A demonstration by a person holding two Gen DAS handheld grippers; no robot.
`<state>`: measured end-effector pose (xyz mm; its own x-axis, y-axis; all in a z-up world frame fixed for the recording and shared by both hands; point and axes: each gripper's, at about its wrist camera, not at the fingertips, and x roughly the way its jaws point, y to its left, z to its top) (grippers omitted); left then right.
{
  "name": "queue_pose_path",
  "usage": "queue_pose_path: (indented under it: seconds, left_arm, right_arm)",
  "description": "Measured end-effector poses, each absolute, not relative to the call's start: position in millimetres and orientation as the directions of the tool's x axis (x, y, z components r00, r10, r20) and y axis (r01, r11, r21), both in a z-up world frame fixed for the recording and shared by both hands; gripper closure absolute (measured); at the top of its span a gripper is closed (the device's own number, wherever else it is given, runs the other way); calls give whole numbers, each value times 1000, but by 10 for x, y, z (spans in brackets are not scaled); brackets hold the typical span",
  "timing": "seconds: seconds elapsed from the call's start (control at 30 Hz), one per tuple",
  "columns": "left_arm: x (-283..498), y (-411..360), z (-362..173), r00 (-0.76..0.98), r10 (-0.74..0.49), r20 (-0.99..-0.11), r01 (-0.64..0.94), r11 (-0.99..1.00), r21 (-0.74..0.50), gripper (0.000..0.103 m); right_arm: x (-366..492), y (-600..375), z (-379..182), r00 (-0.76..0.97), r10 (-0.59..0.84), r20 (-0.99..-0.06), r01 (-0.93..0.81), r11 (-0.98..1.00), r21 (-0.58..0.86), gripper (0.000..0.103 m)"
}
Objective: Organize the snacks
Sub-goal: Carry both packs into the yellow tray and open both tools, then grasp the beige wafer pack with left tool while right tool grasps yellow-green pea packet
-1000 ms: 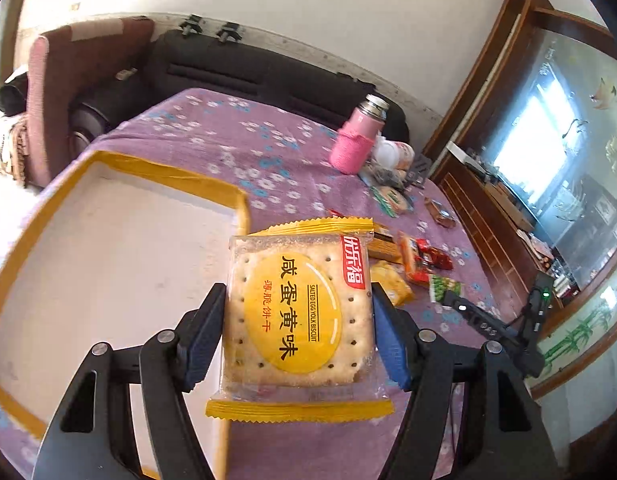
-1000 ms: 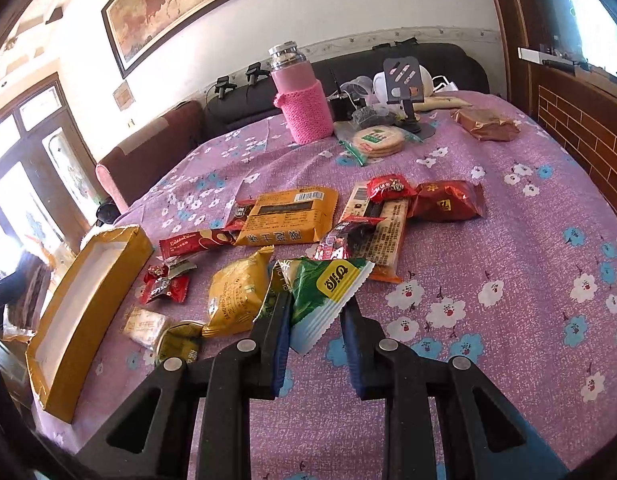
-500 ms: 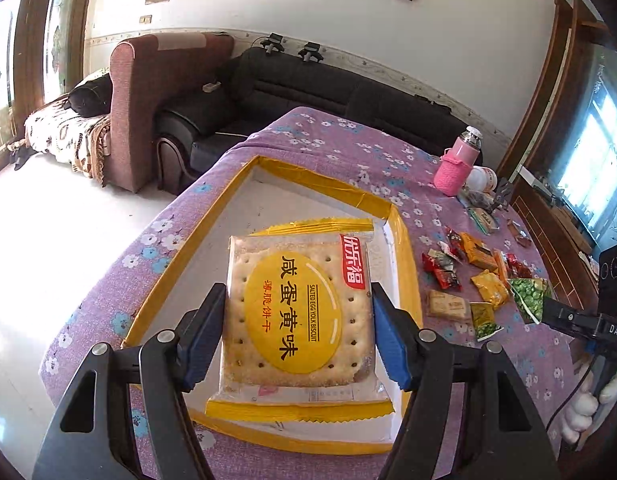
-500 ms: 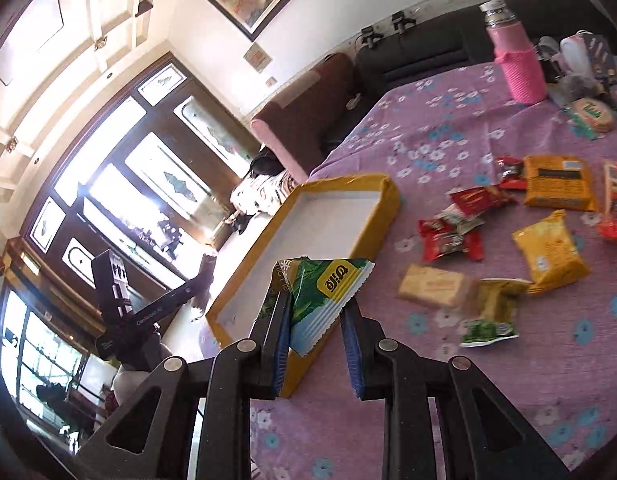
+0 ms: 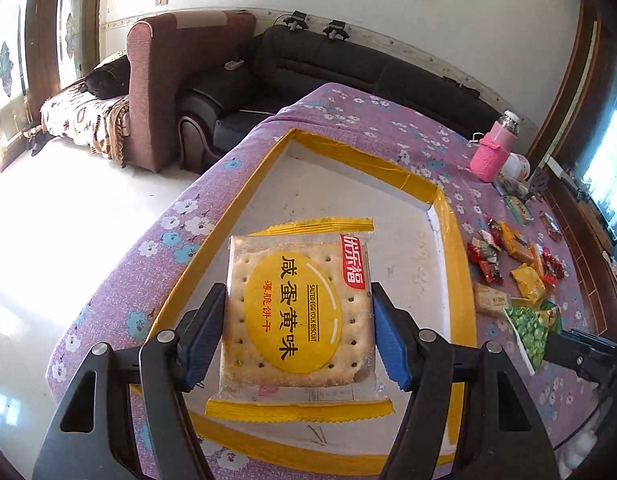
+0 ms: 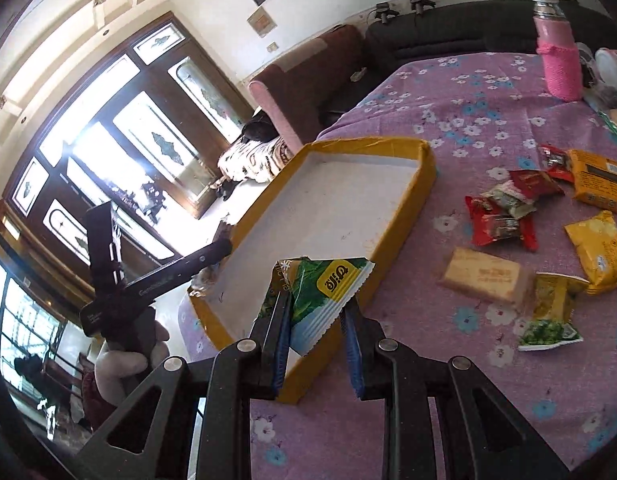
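Note:
My left gripper (image 5: 298, 332) is shut on a yellow salted egg yolk biscuit packet (image 5: 300, 312) and holds it above the near end of the yellow-rimmed tray (image 5: 364, 164) with a white floor. My right gripper (image 6: 316, 344) is shut on a green pea snack packet (image 6: 320, 292), held over the tray's near right rim (image 6: 412, 208). That packet also shows at the right in the left wrist view (image 5: 530, 332). Several loose snacks (image 6: 504, 220) lie on the purple flowered cloth right of the tray. The left gripper's body (image 6: 148, 280) shows at the left in the right wrist view.
A pink-sleeved flask (image 6: 556, 52) stands at the far side of the table, with more packets beside it. A black sofa (image 5: 348, 64) and a maroon armchair (image 5: 168, 88) stand beyond the table's far edge. The floor (image 5: 68, 220) drops off on the tray's left.
Both grippers have carried their packets from the snack pile over to the tray. The left one now hangs lower over the tray's near end; the right one has closed in on the tray's right rim.

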<state>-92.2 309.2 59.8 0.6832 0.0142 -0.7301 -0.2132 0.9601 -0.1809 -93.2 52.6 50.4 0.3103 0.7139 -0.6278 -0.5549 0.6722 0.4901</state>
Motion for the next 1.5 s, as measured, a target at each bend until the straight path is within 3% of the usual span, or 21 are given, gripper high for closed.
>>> queue_pose_path:
  seconds: [0.23, 0.4, 0.5, 0.6, 0.7, 0.8, 0.93, 1.17, 1.33, 1.5]
  left_arm:
    - [-838, 3161, 414, 610, 105, -786, -271, 959, -82, 35]
    - [-846, 3223, 400, 602, 87, -794, -275, 956, -104, 34]
    - [-872, 3263, 455, 610, 87, -788, -285, 951, -116, 34]
    - [-911, 3322, 534, 624, 94, -776, -305, 943, -131, 34]
    - [-1006, 3354, 656, 654, 100, -750, -322, 934, -156, 34]
    - [-1149, 3304, 831, 707, 64, -705, -286, 937, -202, 34]
    - [-1288, 3086, 1061, 768, 9, -641, -208, 949, -235, 30]
    - [-1248, 2512, 1056, 756, -189, -626, -36, 944, -329, 30]
    - [-1146, 2065, 925, 701, -247, -669, 31, 948, -318, 30]
    - [-1006, 1867, 901, 665, -288, -689, 54, 939, -340, 30]
  right_arm:
    - [-1052, 1352, 281, 204, 684, -700, -650, 629, 426, 79]
    - [-1080, 1659, 72, 194, 647, -737, -671, 636, 382, 78]
    - [-1095, 1706, 46, 214, 639, -739, -671, 646, 365, 75]
    - [-1120, 1706, 78, 227, 640, -734, -679, 644, 352, 60]
    - [-1149, 1604, 215, 255, 655, -711, -683, 643, 347, 59]
    - [-1175, 1300, 434, 307, 681, -664, -673, 649, 355, 58]
    - [-1055, 525, 636, 449, 645, -619, -585, 735, 342, 50]
    - [-727, -864, 386, 587, 444, -677, -281, 896, 345, 45]
    - [-694, -871, 118, 552, 439, -709, -256, 898, 357, 45]
    - [-541, -529, -82, 533, 379, -757, -273, 923, 270, 47]
